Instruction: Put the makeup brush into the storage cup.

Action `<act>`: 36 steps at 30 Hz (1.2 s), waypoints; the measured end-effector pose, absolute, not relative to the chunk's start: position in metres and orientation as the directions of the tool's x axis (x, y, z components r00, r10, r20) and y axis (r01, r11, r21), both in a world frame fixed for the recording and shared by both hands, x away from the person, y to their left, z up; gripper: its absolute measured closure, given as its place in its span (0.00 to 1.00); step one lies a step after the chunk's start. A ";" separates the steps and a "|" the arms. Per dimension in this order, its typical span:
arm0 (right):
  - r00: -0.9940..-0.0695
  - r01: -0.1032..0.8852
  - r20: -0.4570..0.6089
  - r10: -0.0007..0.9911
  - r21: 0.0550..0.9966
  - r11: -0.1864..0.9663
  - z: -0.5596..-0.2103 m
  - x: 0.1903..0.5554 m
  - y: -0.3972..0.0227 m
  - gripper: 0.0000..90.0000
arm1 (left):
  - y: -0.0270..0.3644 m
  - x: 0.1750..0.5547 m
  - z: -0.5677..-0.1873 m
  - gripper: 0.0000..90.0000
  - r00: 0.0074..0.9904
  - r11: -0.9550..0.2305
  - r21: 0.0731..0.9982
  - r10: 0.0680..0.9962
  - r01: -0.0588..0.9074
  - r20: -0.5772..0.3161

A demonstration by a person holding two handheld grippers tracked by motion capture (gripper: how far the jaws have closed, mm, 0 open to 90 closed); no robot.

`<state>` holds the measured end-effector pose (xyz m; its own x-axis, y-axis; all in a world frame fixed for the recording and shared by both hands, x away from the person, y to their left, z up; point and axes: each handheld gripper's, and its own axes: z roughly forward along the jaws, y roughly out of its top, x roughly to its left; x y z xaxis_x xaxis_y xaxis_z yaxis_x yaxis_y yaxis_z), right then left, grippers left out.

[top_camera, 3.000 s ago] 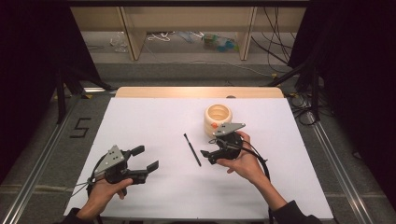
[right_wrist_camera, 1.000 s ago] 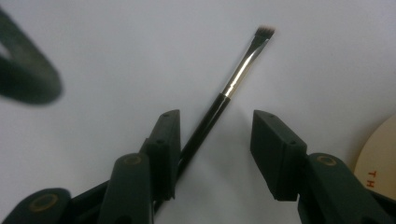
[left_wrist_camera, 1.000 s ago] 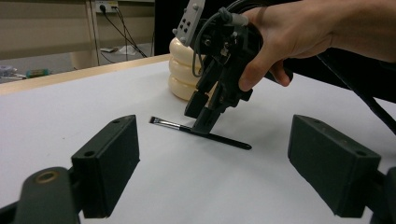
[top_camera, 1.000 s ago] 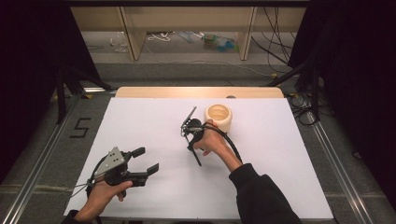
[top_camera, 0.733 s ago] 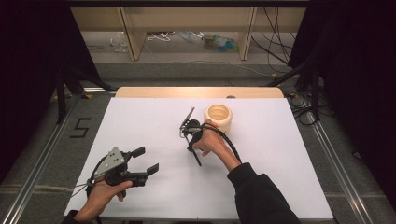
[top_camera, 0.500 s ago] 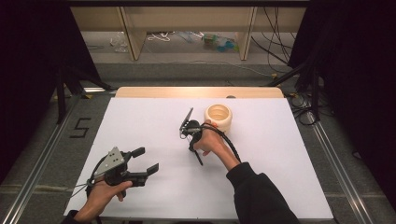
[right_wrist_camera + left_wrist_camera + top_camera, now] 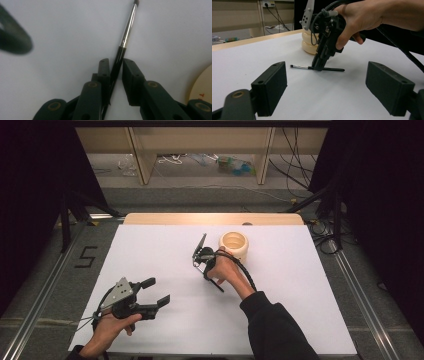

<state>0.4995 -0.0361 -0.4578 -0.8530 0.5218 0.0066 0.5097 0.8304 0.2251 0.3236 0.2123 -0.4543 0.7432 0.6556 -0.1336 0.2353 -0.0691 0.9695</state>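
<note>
Since three seconds ago your right hand has swung its gripper from beside the cup over to the brush and tipped it nose-down, while your left has kept still. Starting at seven o'clock on the white table (image 7: 150, 245), your left gripper (image 7: 152, 292) rests with jaws spread wide, empty. At the centre, your right gripper (image 7: 115, 65) has just been closing on the brush (image 7: 317, 67), which lies flat with its black handle between the pads, one pad touching, a sliver of gap at the other. Finish the squeeze before lifting, straight up. The cream cup (image 7: 234, 245) stands at one o'clock.
</note>
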 end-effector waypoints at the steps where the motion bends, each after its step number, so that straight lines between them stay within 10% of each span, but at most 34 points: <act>1: -0.845 0.525 0.009 0.535 0.208 0.825 -0.457 0.499 -0.034 0.88 | 0.212 0.323 -0.453 0.19 0.740 -0.076 0.969 0.660 0.235 -0.127; 36: -0.874 0.457 -0.053 0.484 0.256 0.852 -0.440 0.487 -0.025 0.93 | 0.214 0.322 -0.454 0.20 0.737 -0.072 0.969 0.663 0.237 -0.131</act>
